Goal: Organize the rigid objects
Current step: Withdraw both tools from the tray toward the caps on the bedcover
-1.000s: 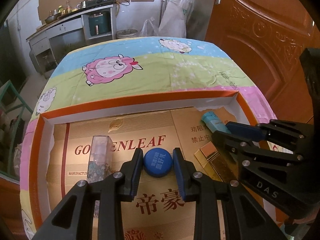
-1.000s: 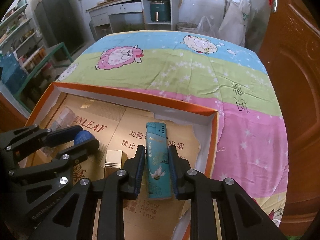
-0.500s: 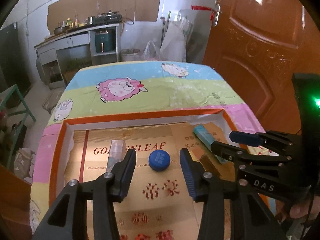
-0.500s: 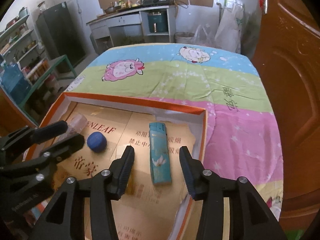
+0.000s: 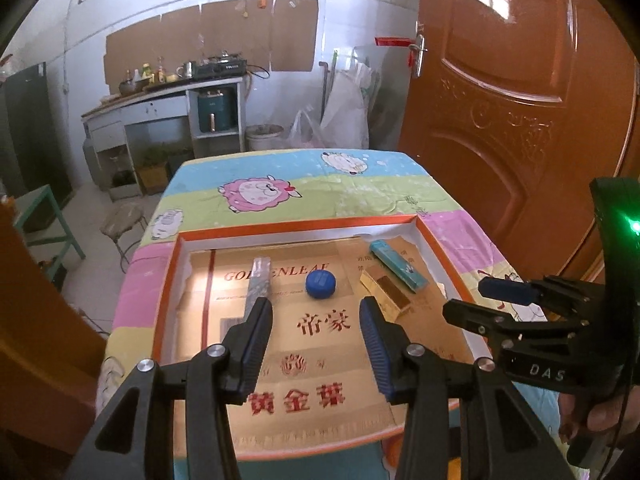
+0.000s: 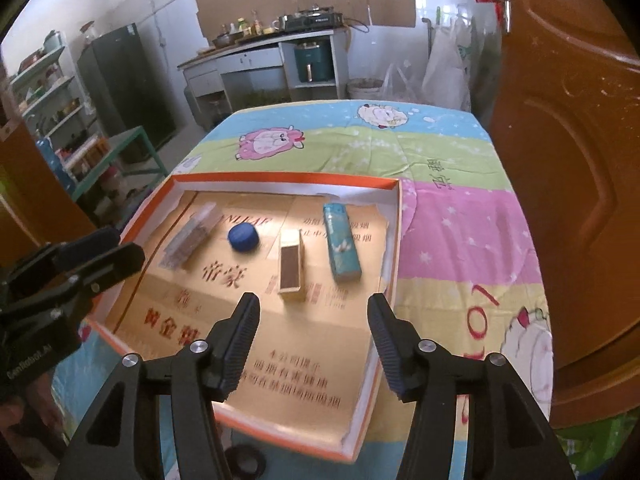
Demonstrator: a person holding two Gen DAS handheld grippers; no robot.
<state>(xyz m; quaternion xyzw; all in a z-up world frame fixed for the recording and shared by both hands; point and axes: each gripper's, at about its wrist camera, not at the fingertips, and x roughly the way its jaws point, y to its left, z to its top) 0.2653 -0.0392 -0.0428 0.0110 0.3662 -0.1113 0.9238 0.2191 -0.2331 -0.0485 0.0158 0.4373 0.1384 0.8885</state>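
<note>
An orange-rimmed shallow box (image 5: 296, 225) (image 6: 394, 240) lined with gold card lies on the table. In it lie, left to right, a clear glitter stick (image 5: 259, 276) (image 6: 188, 236), a blue round cap (image 5: 321, 284) (image 6: 243, 237), a gold matchbox (image 5: 386, 292) (image 6: 291, 266) and a teal lighter (image 5: 397, 266) (image 6: 341, 242). My left gripper (image 5: 316, 330) is open, raised above and nearer than the cap, nothing between its fingers. My right gripper (image 6: 313, 326) hangs above the box's near part, its jaws still opening and empty, the lighter lying free ahead of it.
The table wears a striped sheep-print cloth (image 5: 360, 188) (image 6: 452, 216). An orange door (image 5: 520, 100) (image 6: 580, 160) stands close on the right. A kitchen counter (image 5: 168, 96) and dark fridge (image 6: 124, 80) are at the back, a green stool (image 5: 44, 216) on the left.
Both grippers opened and drew back and up from the box. The left let go of the blue cap; the right let go of the teal lighter. Both things now lie in the box.
</note>
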